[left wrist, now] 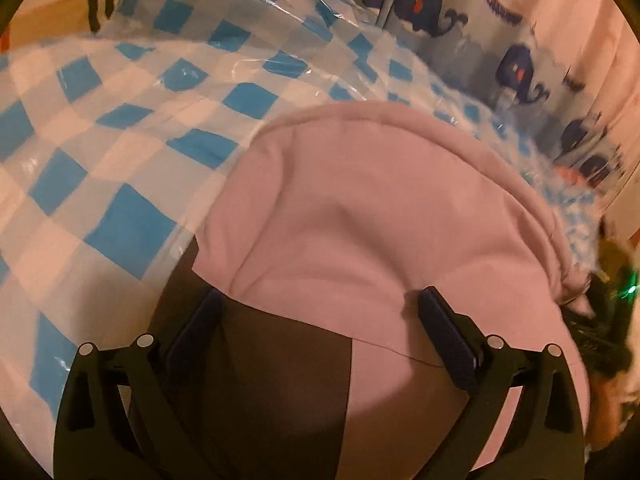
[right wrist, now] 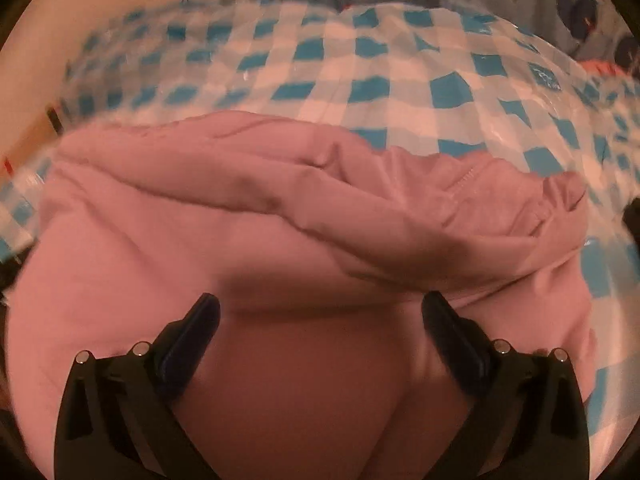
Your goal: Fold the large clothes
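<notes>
Pink garment (right wrist: 280, 216) lies under both grippers, left (left wrist: 320, 300) and right (right wrist: 320, 304), jaws spread.

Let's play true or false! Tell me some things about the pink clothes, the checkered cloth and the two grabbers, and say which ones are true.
1. The pink garment lies on a blue and white checkered cloth. True.
2. The left gripper is shut tight on the garment. False: its fingers stand wide apart, open.
3. The right gripper is open above the pink fabric. True.
4. The curtain behind the table shows yellow ducks. False: it shows dark blue whales.
5. The pink garment is spread out perfectly flat. False: the right wrist view shows a thick rumpled fold across it.
</notes>
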